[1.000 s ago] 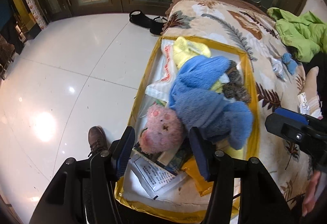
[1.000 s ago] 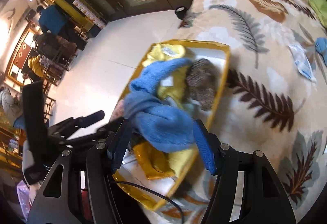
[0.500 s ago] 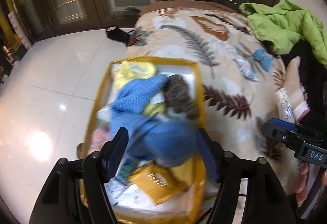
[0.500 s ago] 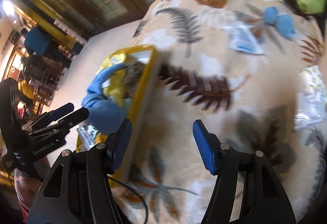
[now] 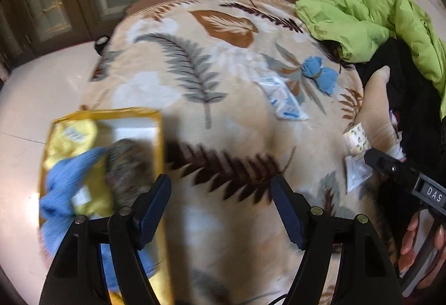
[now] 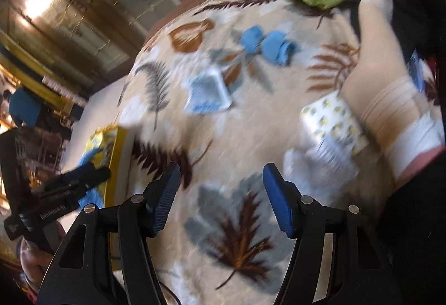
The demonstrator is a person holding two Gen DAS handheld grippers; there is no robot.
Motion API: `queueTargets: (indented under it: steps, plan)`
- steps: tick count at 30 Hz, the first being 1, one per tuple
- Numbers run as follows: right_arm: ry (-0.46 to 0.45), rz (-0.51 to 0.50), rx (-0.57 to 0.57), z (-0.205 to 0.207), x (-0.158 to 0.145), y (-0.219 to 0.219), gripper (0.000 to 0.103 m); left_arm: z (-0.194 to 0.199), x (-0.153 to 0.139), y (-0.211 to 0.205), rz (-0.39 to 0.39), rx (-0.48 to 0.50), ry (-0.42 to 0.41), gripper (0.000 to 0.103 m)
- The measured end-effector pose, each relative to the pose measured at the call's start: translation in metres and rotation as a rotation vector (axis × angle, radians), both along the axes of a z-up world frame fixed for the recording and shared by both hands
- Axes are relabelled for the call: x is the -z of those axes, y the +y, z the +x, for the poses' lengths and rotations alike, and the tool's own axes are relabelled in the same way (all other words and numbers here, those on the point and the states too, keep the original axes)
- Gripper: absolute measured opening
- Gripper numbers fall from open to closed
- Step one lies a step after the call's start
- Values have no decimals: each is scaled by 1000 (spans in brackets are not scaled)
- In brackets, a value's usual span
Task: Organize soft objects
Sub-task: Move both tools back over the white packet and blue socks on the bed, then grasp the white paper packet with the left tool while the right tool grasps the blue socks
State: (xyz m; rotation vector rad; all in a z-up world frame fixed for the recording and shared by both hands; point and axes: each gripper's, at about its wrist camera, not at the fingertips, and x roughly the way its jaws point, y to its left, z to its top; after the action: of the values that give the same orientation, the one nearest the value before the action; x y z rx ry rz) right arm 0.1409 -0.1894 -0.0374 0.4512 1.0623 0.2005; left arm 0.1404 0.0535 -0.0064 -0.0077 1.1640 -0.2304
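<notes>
Leaf-printed bedding [image 5: 223,121] fills both views, with dark glazed doors behind it. The left gripper [image 5: 220,204] hangs over the blanket with its jaws spread wide and nothing between them; the right gripper [image 6: 218,193] is likewise wide open and empty. Just beside the left gripper's near finger sits the yellow-rimmed box [image 5: 157,143], holding a blue fleece piece [image 5: 67,177], a yellow cloth [image 5: 69,135] and a grey-brown furry item [image 5: 125,165]. Well beyond the box, the loose soft things lie scattered: a blue knotted bundle [image 5: 319,73], a white-and-blue packet [image 5: 284,99], and a lemon-print pouch [image 6: 333,121] touching a socked foot [image 6: 382,73]. A green jacket [image 5: 362,12] is heaped farthest from the box.

Likely risks: closing on blanket pile along with a thin packet, nipping the foot when reaching for the pouch, or dragging the box off the bed edge it overhangs.

Both views are smeared, so packet labels are unreadable, the box's near end is cut off, and the pouch is partly under the foot.
</notes>
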Motion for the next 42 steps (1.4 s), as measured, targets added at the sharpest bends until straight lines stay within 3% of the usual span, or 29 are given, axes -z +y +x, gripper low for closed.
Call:
queueTargets:
  steps: [7, 19, 28, 42]
  plan:
    - [-1, -15, 37, 33, -1, -27, 63, 37, 16, -32, 16, -8, 37, 74]
    - [-18, -63, -4, 66, 0, -38, 63, 81, 29, -70, 28, -43, 53, 74]
    - [-87, -173, -167, 107, -4, -33, 63, 107, 45, -86, 7, -93, 103, 74]
    - [-104, -306, -322, 154, 29, -26, 63, 128, 66, -106, 26, -94, 135, 76]
